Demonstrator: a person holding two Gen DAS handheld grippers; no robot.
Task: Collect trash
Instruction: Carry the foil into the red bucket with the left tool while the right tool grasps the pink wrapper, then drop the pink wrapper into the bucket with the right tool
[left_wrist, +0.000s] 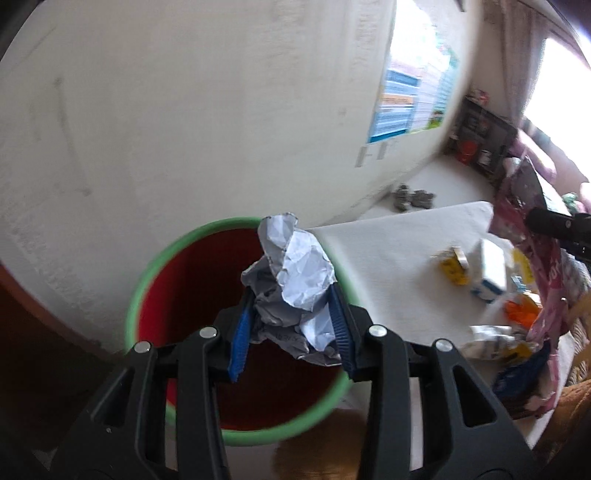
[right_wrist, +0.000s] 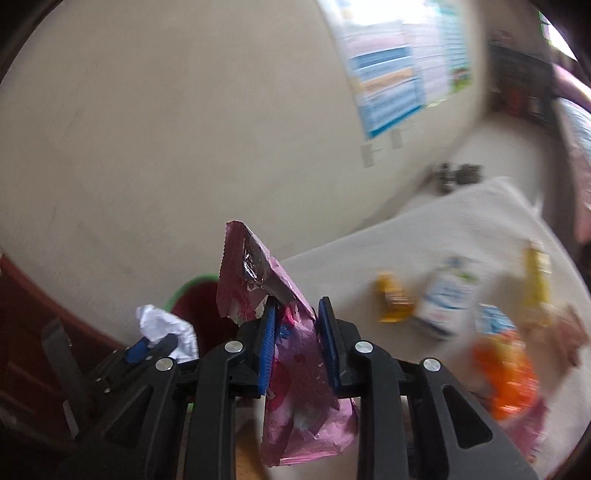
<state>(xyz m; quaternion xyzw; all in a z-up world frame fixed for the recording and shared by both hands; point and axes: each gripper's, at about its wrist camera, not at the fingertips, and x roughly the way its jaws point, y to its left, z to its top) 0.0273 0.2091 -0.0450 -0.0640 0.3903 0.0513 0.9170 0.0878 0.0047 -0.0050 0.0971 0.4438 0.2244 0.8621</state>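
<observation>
The left gripper (left_wrist: 291, 321) is clamped on a crumpled white paper ball (left_wrist: 295, 280), held above the mouth of the red bin (left_wrist: 199, 280) (green-rimmed) that stands just off the table's (left_wrist: 399, 266) left edge by the wall. The right gripper (right_wrist: 297, 332) pinches a pink foil wrapper (right_wrist: 295, 354) over the table's near left corner. More wrappers and small cartons (right_wrist: 443, 306) lie toward its right edge.
</observation>
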